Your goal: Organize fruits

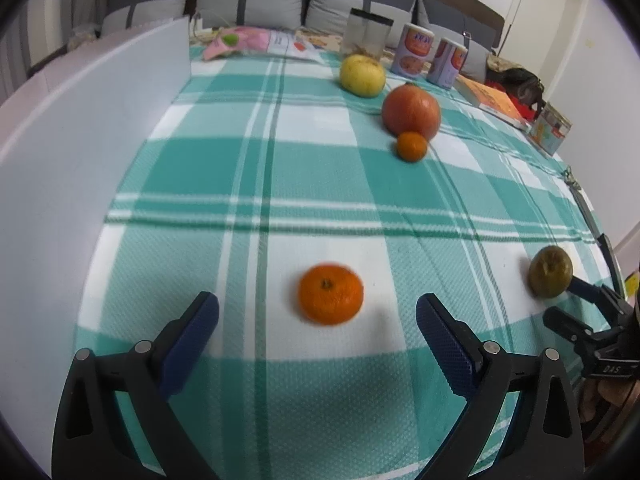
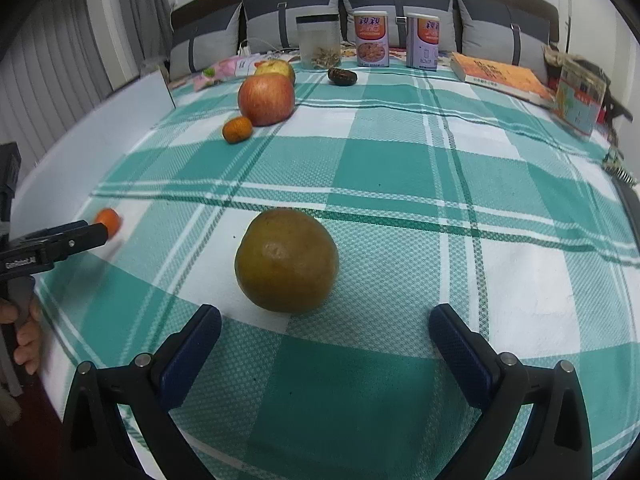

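The left gripper [image 1: 318, 314] is spread wide, a tangerine [image 1: 331, 293] lying loose between its tips at twelve o'clock. The right gripper [image 2: 325, 326], equally wide, faces a brownish pear [image 2: 286, 260] at eleven o'clock. Beyond the red apple [image 2: 266, 98], the yellow apple [image 2: 276, 68] is half hidden.

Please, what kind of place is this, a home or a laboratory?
Most likely a home living room: a checked tablecloth covers the table, a sofa with grey cushions stands behind it, and food tins and a book lie about.
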`<state>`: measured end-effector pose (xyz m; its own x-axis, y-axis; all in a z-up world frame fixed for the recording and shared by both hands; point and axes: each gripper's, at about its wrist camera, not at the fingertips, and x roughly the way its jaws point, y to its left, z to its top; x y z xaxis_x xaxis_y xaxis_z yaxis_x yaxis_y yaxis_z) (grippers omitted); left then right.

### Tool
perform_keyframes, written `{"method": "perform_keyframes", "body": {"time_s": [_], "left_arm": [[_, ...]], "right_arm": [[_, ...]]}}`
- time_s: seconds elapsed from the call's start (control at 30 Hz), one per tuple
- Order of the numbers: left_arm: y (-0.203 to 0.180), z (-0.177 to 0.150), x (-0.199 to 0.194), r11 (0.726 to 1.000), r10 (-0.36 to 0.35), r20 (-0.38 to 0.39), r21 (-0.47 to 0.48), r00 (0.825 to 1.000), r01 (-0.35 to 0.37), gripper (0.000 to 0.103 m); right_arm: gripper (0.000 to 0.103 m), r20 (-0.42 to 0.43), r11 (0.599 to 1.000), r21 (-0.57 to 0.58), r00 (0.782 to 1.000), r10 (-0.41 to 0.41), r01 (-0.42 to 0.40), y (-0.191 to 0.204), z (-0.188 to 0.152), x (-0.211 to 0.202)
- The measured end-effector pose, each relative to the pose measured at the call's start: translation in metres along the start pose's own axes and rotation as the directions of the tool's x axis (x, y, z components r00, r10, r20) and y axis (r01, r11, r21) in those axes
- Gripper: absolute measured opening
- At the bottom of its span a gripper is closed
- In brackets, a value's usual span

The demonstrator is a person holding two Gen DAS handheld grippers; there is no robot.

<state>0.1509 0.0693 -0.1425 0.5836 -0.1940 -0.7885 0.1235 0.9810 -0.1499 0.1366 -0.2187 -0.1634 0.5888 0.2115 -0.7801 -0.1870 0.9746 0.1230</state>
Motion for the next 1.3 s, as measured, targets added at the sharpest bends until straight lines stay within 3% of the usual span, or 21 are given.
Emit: {"method": "perform_keyframes", "body": {"time_s": [0.13,0.2,0.23,0.3,0.33,0.5,0.6,0.63,0.67,0.7,0.77,0.93,1.07,1.2,1.3], "left_arm": [[-0.018,0.006,0.003,0.993,0.048,0.01,0.107,0.999,-0.049,0.096],[-0.025,0.003,0.007,0.985,0.073,-0.007,0.16,0.997,-0.071,0.069],[-0.026,0.001,0.012,0.981,0.08,-0.036,0.178,0.996,-0.072,0.05],[-0.028,-0.004,0.013,0.979,0.08,-0.032,0.189,0.996,-0.072,0.044],[-0.029,-0.004,0.014,0.979,0.081,-0.036,0.191,0.996,-0.073,0.033],[-0.031,0.003,0.01,0.989,0.056,-0.029,0.14,0.998,-0.052,0.03],[-0.03,0.008,0.005,0.995,0.022,-0.044,0.098,0.999,-0.017,0.03],[-0.029,0.009,0.002,0.996,0.009,-0.049,0.084,0.999,-0.004,0.03],[-0.028,0.008,-0.002,0.997,-0.002,-0.054,0.075,0.999,0.006,0.03],[-0.027,0.008,-0.005,0.998,-0.012,-0.058,0.066,0.998,0.016,0.03],[-0.026,0.005,-0.015,0.998,-0.036,-0.064,0.051,0.997,0.039,0.03],[-0.02,0.001,-0.047,0.994,-0.105,-0.057,-0.007,0.993,0.105,0.03],[-0.004,0.003,-0.09,0.988,-0.147,-0.011,-0.05,0.989,0.147,0.03],[0.031,0.011,-0.143,0.989,-0.124,0.062,-0.075,0.99,0.129,0.03],[0.076,0.014,-0.177,0.992,-0.043,0.108,-0.116,0.993,0.056,0.03]], "right_arm": [[0.103,0.001,0.996,0.072,0.998,0.055,-0.055,-0.012,0.002,-0.006],[0.103,0.007,0.991,0.118,0.998,0.062,-0.063,-0.021,0.003,-0.012],[0.103,0.007,0.991,0.118,0.998,0.059,-0.06,-0.022,0.003,-0.013],[0.103,0.013,0.995,0.088,0.999,0.047,-0.048,-0.018,0.006,-0.019],[0.103,0.016,0.996,0.076,0.999,0.049,-0.05,-0.016,0.007,-0.02],[0.102,-0.003,0.997,-0.069,1.0,0.029,-0.029,0.019,0.024,-0.012],[0.091,-0.027,0.986,-0.163,0.999,-0.046,0.041,0.031,0.03,0.0],[0.076,-0.038,0.982,-0.182,0.997,-0.061,0.053,0.032,0.031,0.003],[0.053,-0.053,0.978,-0.198,0.996,-0.07,0.058,0.033,0.031,0.007],[0.05,-0.075,0.977,-0.209,0.995,-0.063,0.046,0.033,0.032,0.01],[0.05,-0.082,0.981,-0.191,0.996,-0.047,0.031,0.03,0.033,0.009],[0.05,-0.085,0.995,-0.036,0.992,0.088,-0.091,0.015,0.038,-0.006],[0.05,-0.088,0.984,0.039,0.98,0.179,-0.176,0.017,0.048,-0.018],[0.05,-0.102,0.958,0.065,0.953,0.285,-0.279,0.045,0.069,-0.031],[0.05,-0.114,0.933,0.03,0.926,0.36,-0.358,0.088,0.089,-0.037]]}}
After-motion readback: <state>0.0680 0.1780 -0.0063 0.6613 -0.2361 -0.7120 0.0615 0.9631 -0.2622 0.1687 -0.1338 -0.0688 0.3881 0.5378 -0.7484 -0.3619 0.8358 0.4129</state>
